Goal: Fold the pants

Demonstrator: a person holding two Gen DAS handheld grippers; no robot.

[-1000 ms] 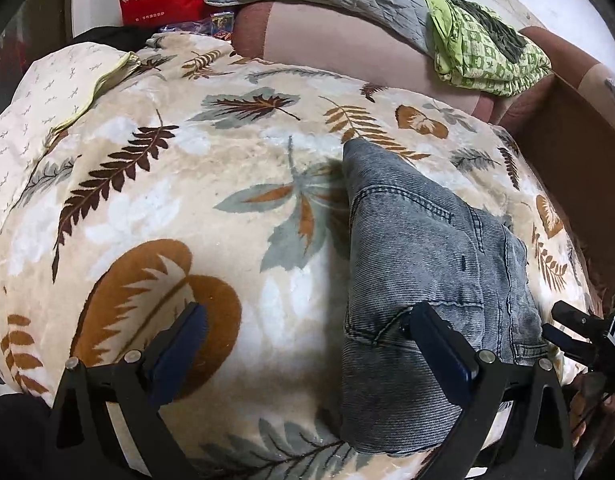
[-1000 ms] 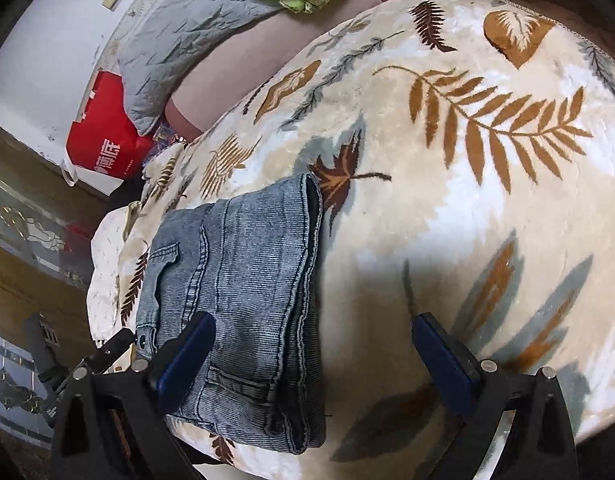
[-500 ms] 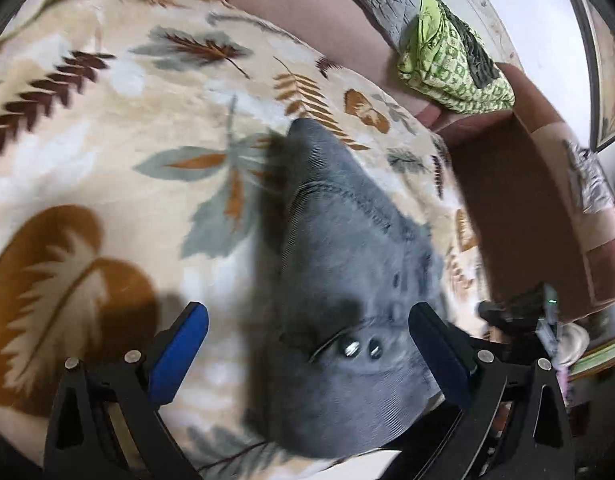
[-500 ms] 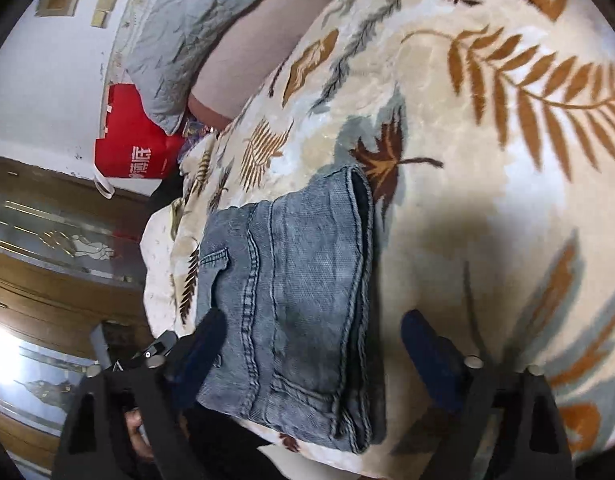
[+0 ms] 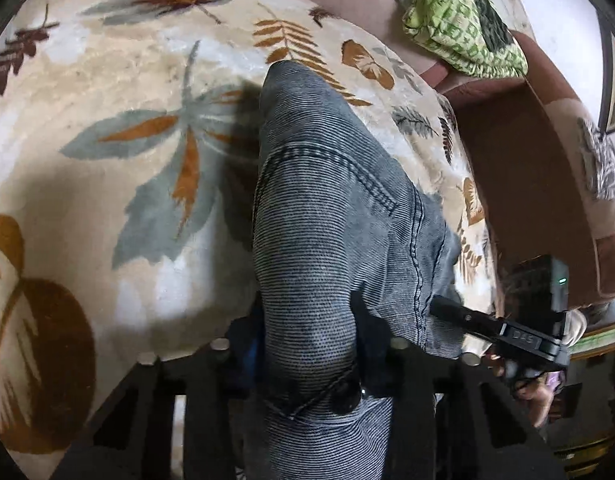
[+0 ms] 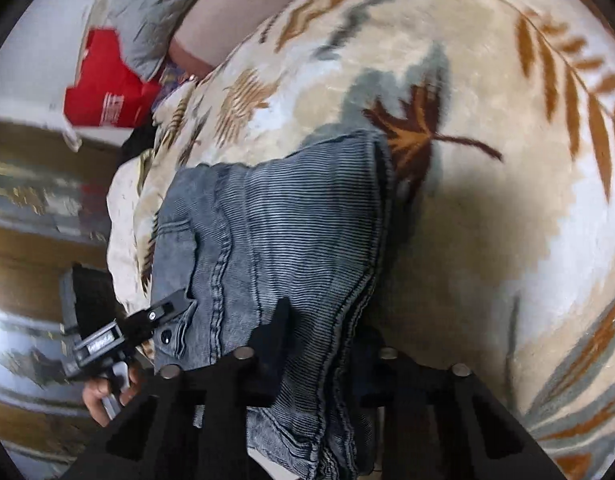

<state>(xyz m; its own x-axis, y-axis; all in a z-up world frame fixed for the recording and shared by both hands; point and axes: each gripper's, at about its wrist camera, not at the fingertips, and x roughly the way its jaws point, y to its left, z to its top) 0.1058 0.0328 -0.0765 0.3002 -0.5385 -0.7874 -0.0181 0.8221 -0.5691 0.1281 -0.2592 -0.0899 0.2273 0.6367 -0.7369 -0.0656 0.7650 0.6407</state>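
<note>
The folded grey-blue denim pants (image 5: pixel 331 216) lie on a leaf-patterned blanket (image 5: pixel 119 80). In the left wrist view my left gripper (image 5: pixel 307 344) is closing its jaws, and the near left corner of the pants bunches up between them, pressed from both sides. In the right wrist view my right gripper (image 6: pixel 323 344) is closing on the near right edge of the pants (image 6: pixel 275 232), where the stacked layers sit pinched between the fingers. Each view shows the other gripper at the side, held by a hand (image 6: pixel 103 392).
The blanket (image 6: pixel 487 80) covers a sofa with a pink-brown backrest (image 5: pixel 519 152). A green patterned cloth (image 5: pixel 463 20) and a grey cushion (image 6: pixel 147 0) lie on the back. A red bag (image 6: pixel 107 92) stands at the far left end.
Both grippers moved in over the near edge of the pants and drew their jaws together on the denim. The fabric now bulges up between the fingers.
</note>
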